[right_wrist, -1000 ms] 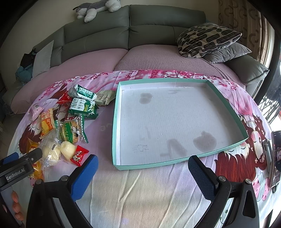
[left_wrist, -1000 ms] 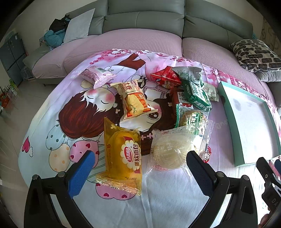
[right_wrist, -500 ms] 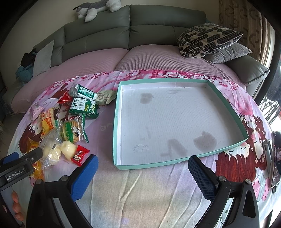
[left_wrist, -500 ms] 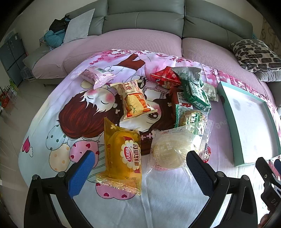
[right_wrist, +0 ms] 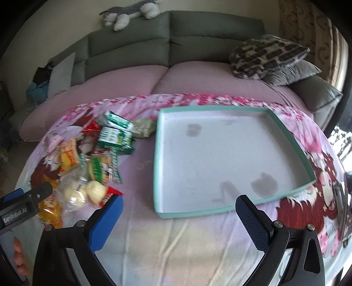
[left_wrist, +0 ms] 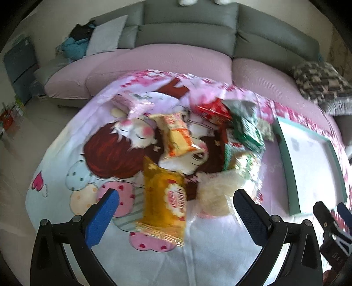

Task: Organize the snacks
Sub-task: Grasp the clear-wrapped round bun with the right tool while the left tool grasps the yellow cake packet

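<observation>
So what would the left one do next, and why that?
Probably lower the left gripper onto the yellow snack packet and close. Its fingers stand open and empty, the packet lies nearest between them, and the teal tray holds nothing yet.

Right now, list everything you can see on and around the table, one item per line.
Tray: one, teal rim, white inside, no snacks in it, right side of cloth.
Snack packets: a loose pile, yellow, orange, green, red, pink, clear; left of tray.
Cartoon cloth: one, pink and white, under everything.
Sofa: one, grey back, mauve seats, behind.
Patterned cushion: one, black and cream, sofa right.
Plush toy: one, grey-white, sofa top.
Left gripper: open.
Right gripper: open.
</observation>
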Motion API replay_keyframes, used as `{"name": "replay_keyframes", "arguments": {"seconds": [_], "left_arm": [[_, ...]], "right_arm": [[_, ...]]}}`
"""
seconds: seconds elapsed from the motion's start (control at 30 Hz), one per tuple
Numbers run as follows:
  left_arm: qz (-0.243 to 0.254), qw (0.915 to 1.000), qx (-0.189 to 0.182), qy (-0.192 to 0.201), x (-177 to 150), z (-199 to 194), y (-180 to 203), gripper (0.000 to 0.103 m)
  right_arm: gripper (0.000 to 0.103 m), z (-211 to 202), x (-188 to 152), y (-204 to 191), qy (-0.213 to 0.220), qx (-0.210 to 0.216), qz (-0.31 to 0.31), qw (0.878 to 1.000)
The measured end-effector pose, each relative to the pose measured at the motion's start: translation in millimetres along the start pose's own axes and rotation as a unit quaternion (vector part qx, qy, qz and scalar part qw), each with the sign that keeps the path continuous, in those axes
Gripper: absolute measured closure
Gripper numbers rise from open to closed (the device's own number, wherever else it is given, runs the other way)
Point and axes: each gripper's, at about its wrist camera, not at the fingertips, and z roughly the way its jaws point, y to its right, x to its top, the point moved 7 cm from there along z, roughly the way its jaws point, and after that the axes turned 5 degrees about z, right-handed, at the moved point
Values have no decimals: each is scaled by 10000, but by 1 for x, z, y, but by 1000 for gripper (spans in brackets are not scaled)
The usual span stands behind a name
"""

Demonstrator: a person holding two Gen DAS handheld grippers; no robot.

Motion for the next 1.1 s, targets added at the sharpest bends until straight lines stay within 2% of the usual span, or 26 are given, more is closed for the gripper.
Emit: {"name": "replay_keyframes", "arguments": {"seconds": [0.33, 0.6, 0.77, 0.97, 1.1], "left_arm": [[-642, 9968, 234, -410, -12, 21, -41, 0], [-595, 9947, 203, -815, -25, 44, -40, 0], [-740, 9918, 163, -1029, -32, 57, -44, 0], [-803, 9919, 121, -982, -32, 59, -47, 2], [-804, 9923, -25, -945, -29, 59, -45, 12]], "right_arm": [[0, 9, -4, -68, -78, 861, -668, 9940], [0, 27, -21, -105, -377, 1303, -992, 9858], [2, 35, -26, -116, -477, 1386, -1079, 9833], [7, 41, -29, -132, -480, 1469, -1334, 9789], [11, 45, -29, -138, -470, 1524, -1422, 9769]]}}
